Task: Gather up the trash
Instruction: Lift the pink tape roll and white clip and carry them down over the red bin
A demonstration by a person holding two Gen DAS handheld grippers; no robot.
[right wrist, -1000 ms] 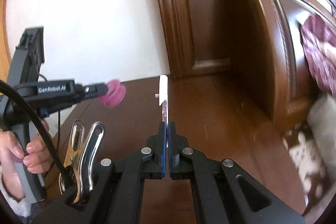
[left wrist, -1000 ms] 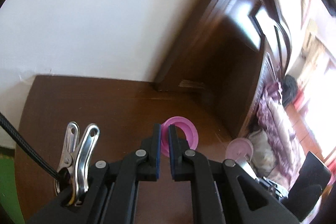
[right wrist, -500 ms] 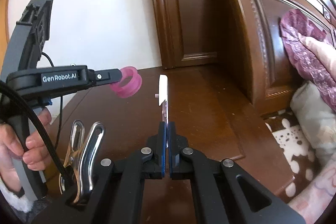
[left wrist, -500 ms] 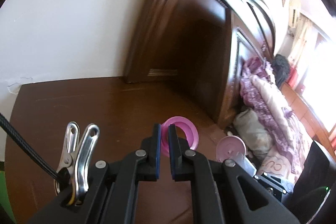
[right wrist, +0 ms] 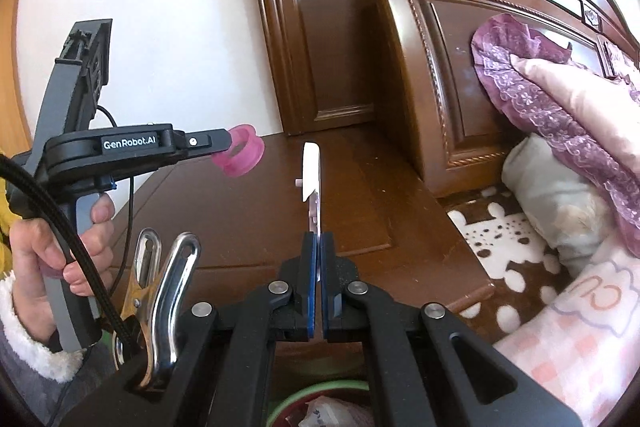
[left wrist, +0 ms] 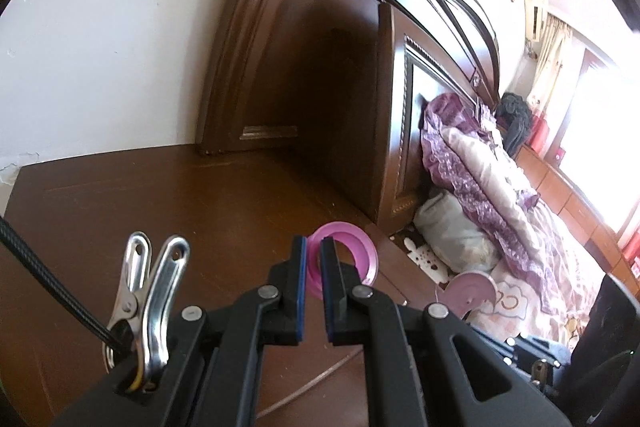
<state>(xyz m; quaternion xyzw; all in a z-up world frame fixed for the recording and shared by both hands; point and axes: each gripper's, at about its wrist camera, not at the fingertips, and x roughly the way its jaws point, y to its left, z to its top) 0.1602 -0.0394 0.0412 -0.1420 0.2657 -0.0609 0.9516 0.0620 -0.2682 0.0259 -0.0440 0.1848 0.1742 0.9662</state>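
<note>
Grip stays firm: left gripper [left wrist: 313, 259] clamps the pink plastic spool ring [left wrist: 352, 259], right gripper [right wrist: 319, 251] pinches the flat white-and-pink plastic disc [right wrist: 311, 171] edge-on above the dark wooden nightstand [right wrist: 360, 211]; carry both level to the green-rimmed bin [right wrist: 320, 393] below before releasing.

A translucent pink ring [left wrist: 352, 259] is seen between blue pads [left wrist: 301, 283] on black fingers, low in the left wrist view. A white and pale lilac flat piece [right wrist: 311, 179] is shown at the centre of the right wrist view. Dark brown wood is shown on the table [right wrist: 384, 195] and headboard [right wrist: 452, 75]. A purple lace-patterned quilt [right wrist: 532, 87] is seen at right, above a brown blanket [right wrist: 496, 247] patterned with white shapes.
</note>
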